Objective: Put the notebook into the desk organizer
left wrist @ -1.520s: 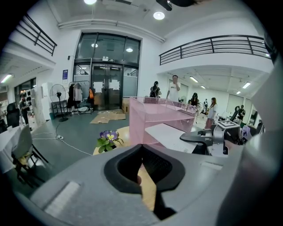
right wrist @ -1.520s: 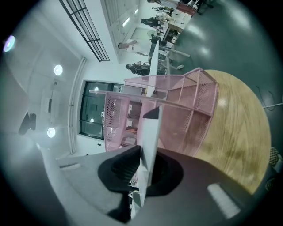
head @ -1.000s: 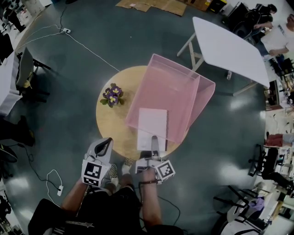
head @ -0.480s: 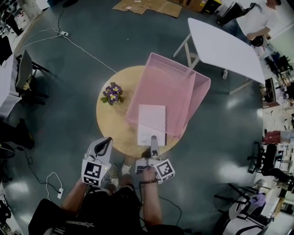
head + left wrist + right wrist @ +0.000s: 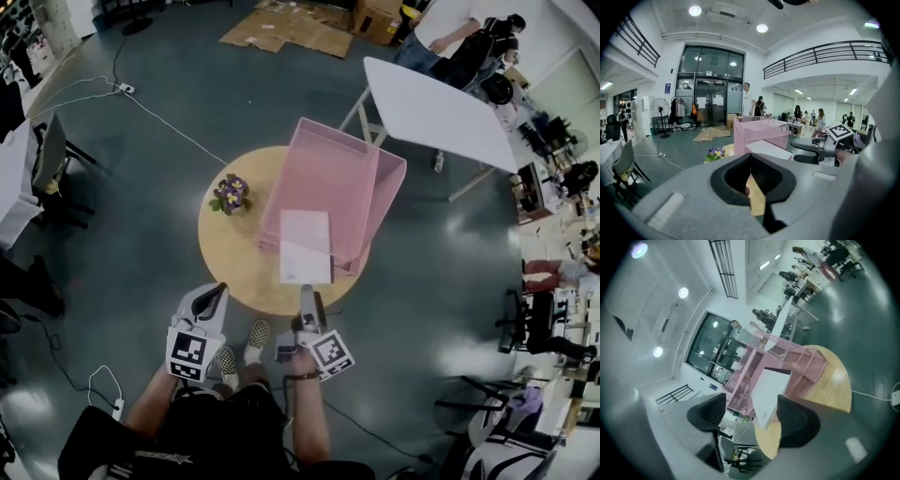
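A white notebook (image 5: 305, 246) lies flat in the pink desk organizer (image 5: 389, 202) on the round wooden table (image 5: 234, 253), its near end sticking out over the organizer's front edge. My right gripper (image 5: 307, 298) hangs just short of that end, jaws open, not touching it. In the right gripper view the notebook (image 5: 768, 392) shows between the spread pads (image 5: 799, 420), with the organizer (image 5: 806, 366) behind. My left gripper (image 5: 217, 292) is off the table's near left edge, shut and empty. The left gripper view shows the organizer (image 5: 759, 133) and notebook (image 5: 771, 149) ahead.
A small pot of purple flowers (image 5: 231, 194) stands on the table's left side. A white folding table (image 5: 441, 112) is behind the organizer, with people near it. A chair (image 5: 52, 159) and floor cables lie left, flattened cardboard (image 5: 281, 33) far back.
My right gripper has let go of the notebook's near end and drawn back toward me, with its jaws spread. The left gripper has kept its place.
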Demonstrator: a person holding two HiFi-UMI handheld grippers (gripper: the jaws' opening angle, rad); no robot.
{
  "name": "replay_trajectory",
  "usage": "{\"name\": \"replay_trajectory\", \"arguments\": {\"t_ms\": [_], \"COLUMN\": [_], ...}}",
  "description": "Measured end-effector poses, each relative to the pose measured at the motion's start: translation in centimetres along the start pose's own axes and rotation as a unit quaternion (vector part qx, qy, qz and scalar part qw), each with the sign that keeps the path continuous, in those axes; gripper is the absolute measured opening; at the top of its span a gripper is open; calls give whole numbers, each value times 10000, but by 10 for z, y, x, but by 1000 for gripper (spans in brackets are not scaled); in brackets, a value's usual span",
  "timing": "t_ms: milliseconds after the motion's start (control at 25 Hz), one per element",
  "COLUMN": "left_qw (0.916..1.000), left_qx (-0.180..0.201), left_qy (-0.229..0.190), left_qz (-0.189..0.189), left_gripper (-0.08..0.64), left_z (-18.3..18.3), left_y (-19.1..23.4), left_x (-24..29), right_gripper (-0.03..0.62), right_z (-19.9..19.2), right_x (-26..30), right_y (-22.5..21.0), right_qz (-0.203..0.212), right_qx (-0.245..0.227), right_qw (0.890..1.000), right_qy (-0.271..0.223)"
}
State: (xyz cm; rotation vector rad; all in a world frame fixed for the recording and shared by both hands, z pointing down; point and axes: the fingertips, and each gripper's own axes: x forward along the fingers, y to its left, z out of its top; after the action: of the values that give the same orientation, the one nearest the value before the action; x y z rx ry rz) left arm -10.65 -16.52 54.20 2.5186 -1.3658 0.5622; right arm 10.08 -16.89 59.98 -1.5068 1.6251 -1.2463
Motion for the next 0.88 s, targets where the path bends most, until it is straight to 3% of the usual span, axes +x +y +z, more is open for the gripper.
{"name": "replay_trajectory", "arguments": {"t_ms": [240,440,640,880], "left_qw": [9991,9972,9943,9914], "left_qx": [137,213,260,298], "left_qy": [-394,-695,-993,-1214], "left_qz": [-98,-200,-282,-380], "left_gripper": [9,9,9,9], "left_z": [29,44,55,63], "left_y": [-9,-19,-30,-39], "left_x": [-23,-46,-74,-105], "right_gripper": [336,337,337,335], "right_z": [13,19,14,0], "right_x": [-30,-61,-98,-138], "right_y": [39,78,111,148], "right_qz": [68,162,130,68], "right_qx": [-1166,-2190,-3362,-4579], "right_qw": [9932,9755,9416,8885], "right_qy": [9,-96,-154,-283]}}
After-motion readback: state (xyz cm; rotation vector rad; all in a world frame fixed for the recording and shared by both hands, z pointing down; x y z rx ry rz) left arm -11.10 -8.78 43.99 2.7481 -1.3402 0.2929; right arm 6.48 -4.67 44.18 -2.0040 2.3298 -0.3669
